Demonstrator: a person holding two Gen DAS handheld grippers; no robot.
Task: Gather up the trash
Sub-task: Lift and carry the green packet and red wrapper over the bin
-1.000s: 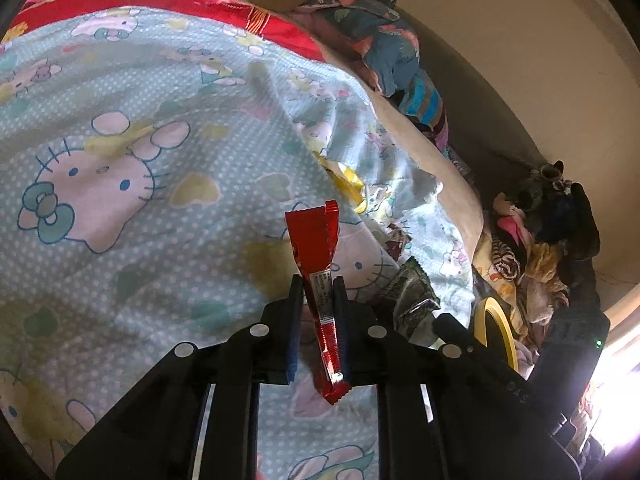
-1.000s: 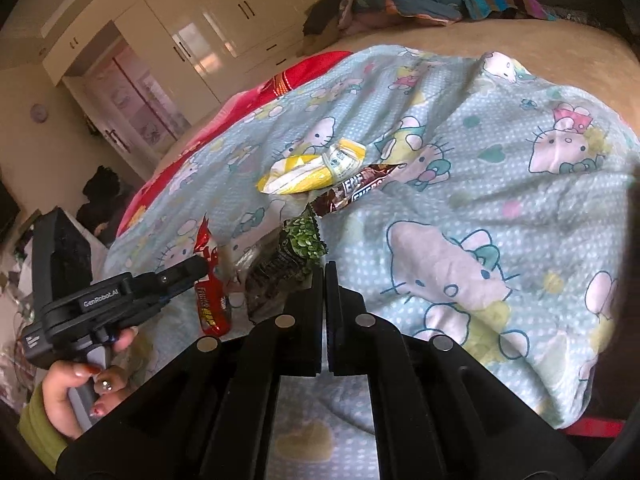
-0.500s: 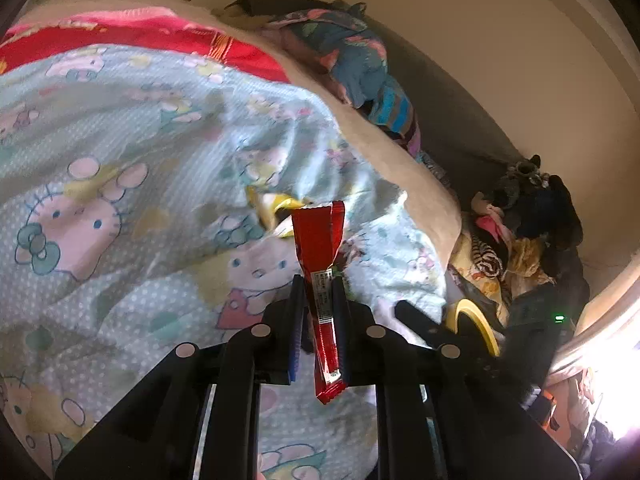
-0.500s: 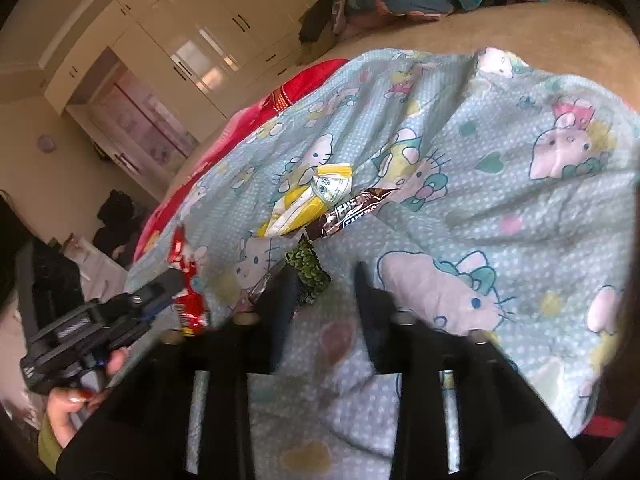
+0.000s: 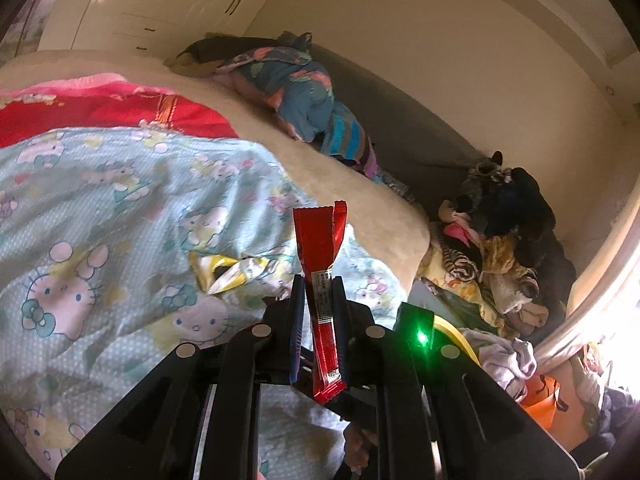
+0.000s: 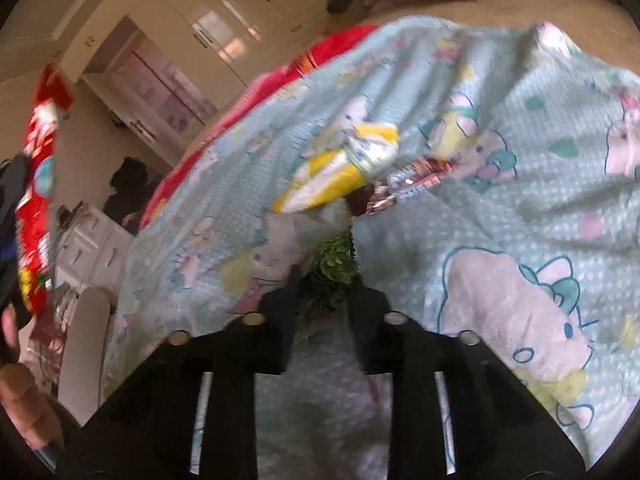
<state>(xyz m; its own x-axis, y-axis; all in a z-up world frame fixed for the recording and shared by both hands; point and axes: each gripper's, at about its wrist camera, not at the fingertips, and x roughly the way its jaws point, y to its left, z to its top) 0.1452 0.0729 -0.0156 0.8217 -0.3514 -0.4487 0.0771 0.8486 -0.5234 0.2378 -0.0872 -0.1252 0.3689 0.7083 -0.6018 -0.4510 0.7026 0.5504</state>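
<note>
Clamping a red wrapper (image 5: 320, 280) between pressed-together fingers: left gripper (image 5: 318, 300), raised above the bed. Wrapper upright, top end flared above the fingertips, lower end hanging below them; same wrapper visible at the far left of the right wrist view (image 6: 38, 136), blurred.

Hovering low over the blanket with fingers spread apart: right gripper (image 6: 322, 292). Green wrapper (image 6: 336, 264) between and just ahead of the fingertips, lying on the blanket; contact with either finger cannot be told through motion blur.

On the light blue cartoon-cat blanket (image 5: 100, 208) (image 6: 500, 208), toward its middle:
- yellow-and-white wrapper (image 5: 226, 270) (image 6: 340, 168), crumpled, beyond the green wrapper.
- dark brown wrapper (image 6: 404, 184) with silvery print, touching the yellow one on its right side, just past the green wrapper.

Beneath and beyond the blanket:
- red cover (image 5: 120, 110) along the blanket's far edge.
- beige bedspread (image 5: 360, 208) showing past the blanket's right edge.
- heap of blue patterned clothing (image 5: 304, 96) at the bed's far corner.

Beside the bed, right side in the left wrist view:
- pile of mixed clothes and dark plush items (image 5: 504, 232) against the wall.
- orange bag (image 5: 548, 404) near the bright window edge.

Background: white wardrobe doors (image 6: 224, 20) behind the bed.
</note>
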